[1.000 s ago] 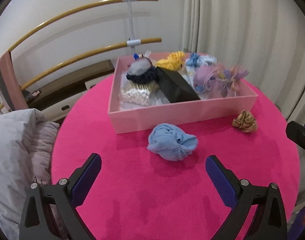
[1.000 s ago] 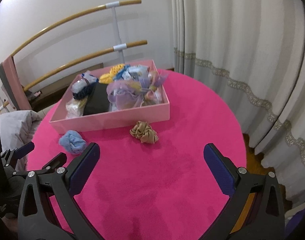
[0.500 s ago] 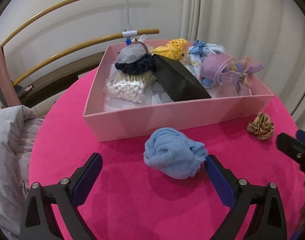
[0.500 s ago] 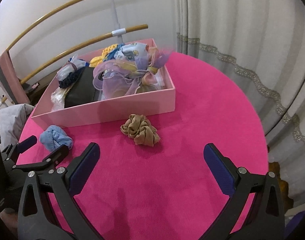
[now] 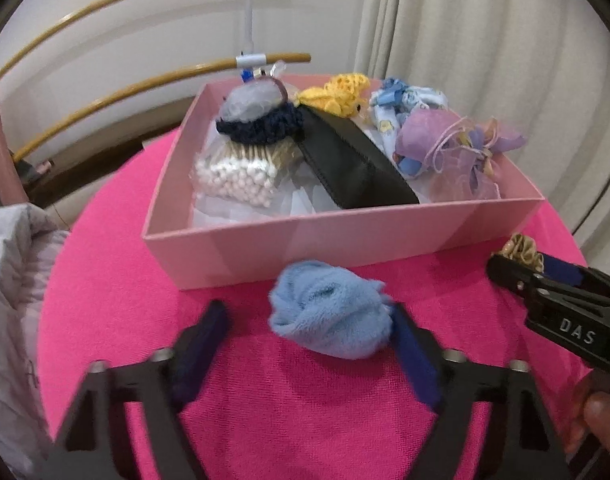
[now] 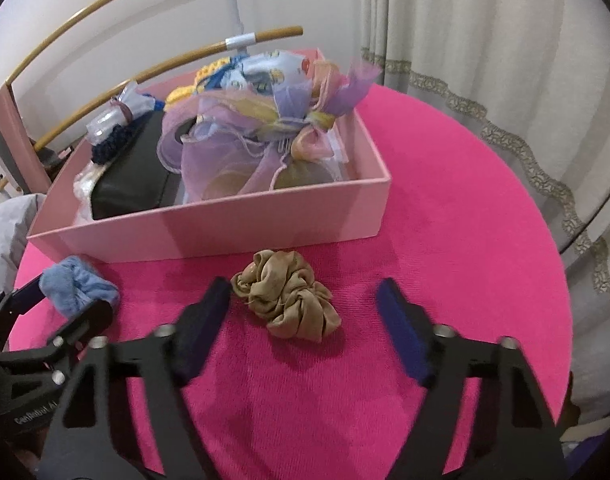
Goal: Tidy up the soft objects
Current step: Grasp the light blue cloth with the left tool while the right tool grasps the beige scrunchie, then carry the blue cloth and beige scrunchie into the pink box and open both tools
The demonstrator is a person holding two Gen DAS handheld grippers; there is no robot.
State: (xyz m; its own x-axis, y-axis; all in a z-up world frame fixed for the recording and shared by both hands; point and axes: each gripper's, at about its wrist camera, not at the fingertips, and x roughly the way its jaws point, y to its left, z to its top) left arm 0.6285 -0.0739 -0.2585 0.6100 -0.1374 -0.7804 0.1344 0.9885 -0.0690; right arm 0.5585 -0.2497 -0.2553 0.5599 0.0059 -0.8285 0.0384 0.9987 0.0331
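A light blue fluffy cloth (image 5: 331, 322) lies on the pink table in front of the pink box (image 5: 345, 236). My left gripper (image 5: 309, 336) is open around it, its right finger touching the cloth. A tan satin scrunchie (image 6: 289, 296) lies in front of the box (image 6: 209, 228). My right gripper (image 6: 305, 312) is open, its fingers on either side of the scrunchie. The blue cloth also shows in the right wrist view (image 6: 77, 290). The scrunchie shows in the left wrist view (image 5: 523, 250).
The box holds cotton swabs (image 5: 241, 176), a black pouch (image 5: 353, 168), a navy knit piece (image 5: 261, 126), a yellow crochet item (image 5: 341, 94) and purple organza bags (image 5: 453, 148). A grey cushion (image 5: 9, 300) lies left. Curtains (image 6: 485, 60) hang right.
Both grippers have moved forward and down toward the table. The left one now brackets the blue cloth, the right one brackets the scrunchie. Both jaws have narrowed a little.
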